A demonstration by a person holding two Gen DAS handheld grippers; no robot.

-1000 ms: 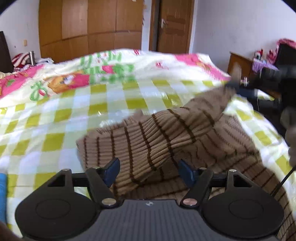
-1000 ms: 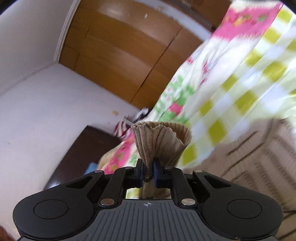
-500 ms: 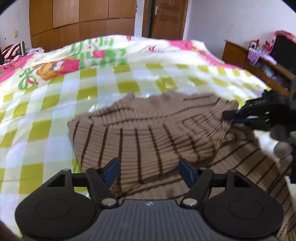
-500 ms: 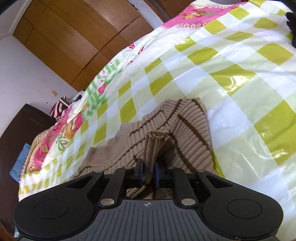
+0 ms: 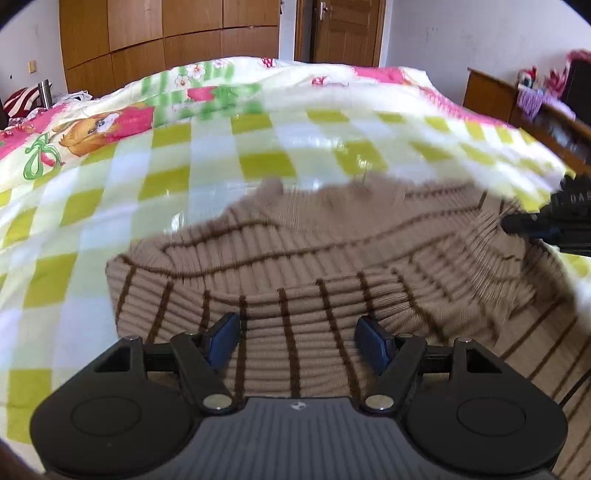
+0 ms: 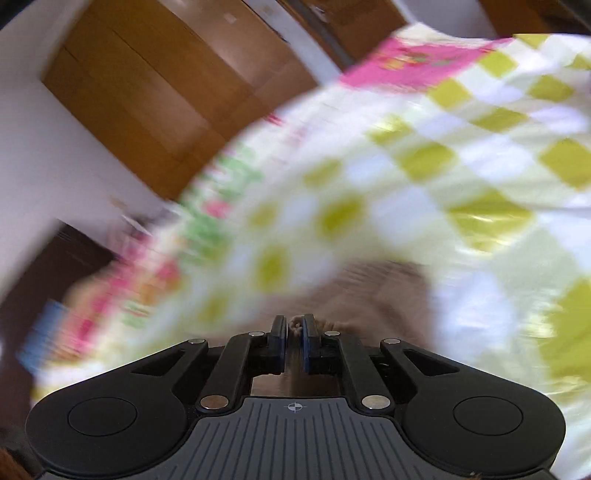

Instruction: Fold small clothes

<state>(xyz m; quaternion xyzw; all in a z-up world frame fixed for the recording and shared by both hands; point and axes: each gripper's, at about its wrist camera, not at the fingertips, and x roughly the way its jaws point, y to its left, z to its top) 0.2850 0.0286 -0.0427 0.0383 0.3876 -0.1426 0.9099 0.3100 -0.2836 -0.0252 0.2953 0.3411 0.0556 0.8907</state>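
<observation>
A tan ribbed sweater (image 5: pixel 295 295) with thin dark-brown stripes lies on a bed (image 5: pixel 221 177) covered by a glossy yellow-green and white checked sheet, with a pink, green and cartoon-printed quilt (image 5: pixel 103 122) farther back. The sweater sits toward the near right part of the bed, doubled over: an upper layer with its stripes running toward the camera lies over a lower layer whose stripes run crosswise, and a rounded fold edge shows at the left. The left gripper (image 5: pixel 295 338) hangs low over the near edge of the upper layer with its blue-padded fingers (image 5: pixel 223 338) spread wide, holding nothing; sweater fabric shows in the gap between them. The right gripper (image 5: pixel 546 225) enters the left wrist view from the right edge, its tip touching a bunched part of the sweater on that side. In the right wrist view, which is heavily blurred, that gripper's (image 6: pixel 294 343) fingers are nearly pressed together, with a small tuft of tan knit pinched between the blue pads (image 6: pixel 306 343) and more sweater (image 6: pixel 369 295) just beyond. A wooden wardrobe (image 5: pixel 166 44) and a door (image 5: pixel 343 29) stand against the far wall, and a wooden dresser (image 5: pixel 517 107) with colourful items on it is at the right.
</observation>
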